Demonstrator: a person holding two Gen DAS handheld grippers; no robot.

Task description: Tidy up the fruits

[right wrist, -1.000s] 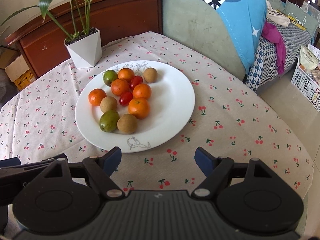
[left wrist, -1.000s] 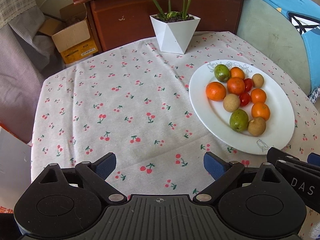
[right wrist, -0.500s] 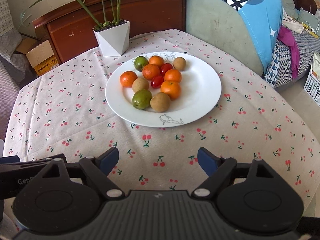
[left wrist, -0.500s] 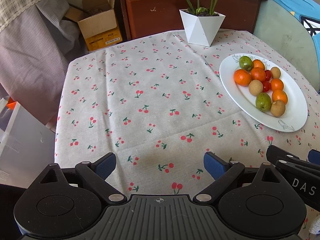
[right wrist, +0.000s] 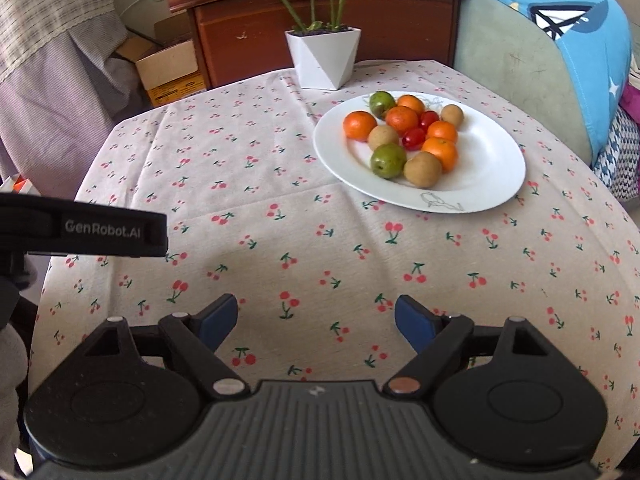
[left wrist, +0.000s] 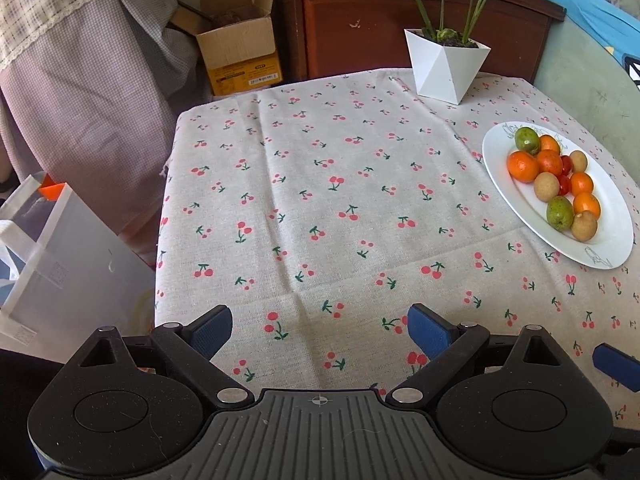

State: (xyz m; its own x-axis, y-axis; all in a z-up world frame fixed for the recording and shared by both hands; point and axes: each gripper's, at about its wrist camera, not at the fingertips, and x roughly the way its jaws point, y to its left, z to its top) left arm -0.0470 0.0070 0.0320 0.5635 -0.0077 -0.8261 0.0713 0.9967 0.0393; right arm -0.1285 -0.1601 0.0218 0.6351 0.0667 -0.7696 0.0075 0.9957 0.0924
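A white oval plate (right wrist: 492, 168) (left wrist: 612, 244) sits on the cherry-print tablecloth (right wrist: 260, 184) (left wrist: 320, 184). It holds several oranges (right wrist: 360, 125) (left wrist: 523, 166), two green fruits (right wrist: 387, 161) (left wrist: 560, 212), brown round fruits (right wrist: 423, 169) (left wrist: 584, 226) and red cherry tomatoes (right wrist: 414, 138) (left wrist: 564, 184). My right gripper (right wrist: 316, 320) is open over the near cloth, well short of the plate, nothing between its blue pads. My left gripper (left wrist: 320, 330) is open over bare cloth, left of the plate. Its black body (right wrist: 100, 230) shows at the left of the right wrist view.
A white faceted plant pot (right wrist: 324, 58) (left wrist: 446, 66) stands at the table's far edge before a brown wooden cabinet (right wrist: 328, 12). A cardboard box (left wrist: 240, 50) and checked fabric (left wrist: 92, 80) lie left. A translucent bag (left wrist: 68, 264) sits off the left edge; blue bedding (right wrist: 580, 40) lies right.
Both grippers have drawn back and leftward, so the plate looks smaller and farther right in each view. The left gripper's body now shows in the right wrist view. Nothing was gripped.
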